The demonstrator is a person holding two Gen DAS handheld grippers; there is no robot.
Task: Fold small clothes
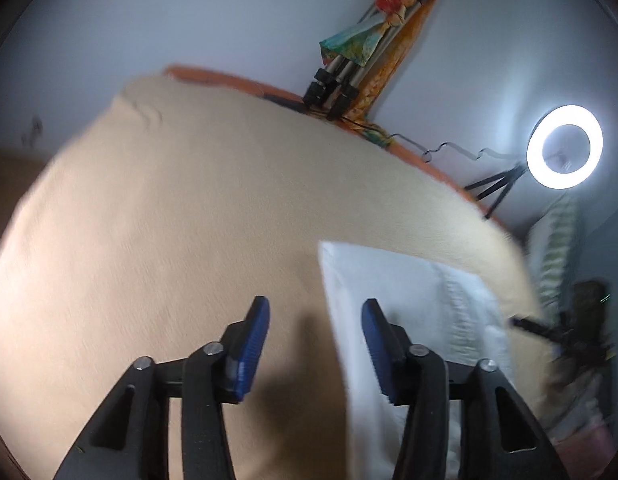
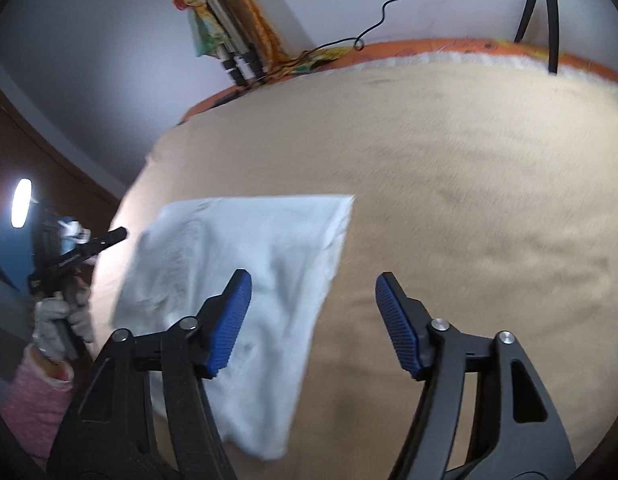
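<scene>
A small white garment point(image 2: 249, 280) lies flat on the beige blanket point(image 2: 469, 208). In the left wrist view it point(image 1: 421, 300) lies at the lower right. My left gripper point(image 1: 315, 340) is open and empty above the garment's left edge, its right finger over the cloth. My right gripper point(image 2: 313, 316) is open and empty above the garment's right edge, its left finger over the cloth. The left gripper point(image 2: 93, 246) also shows in the right wrist view at the far left, held by a gloved hand point(image 2: 55, 320).
A folded tripod point(image 1: 341, 84) wrapped in coloured cloth leans on the wall behind the bed. A lit ring light point(image 1: 564, 146) on a stand is at the right with a cable along the orange bed edge point(image 2: 429, 46).
</scene>
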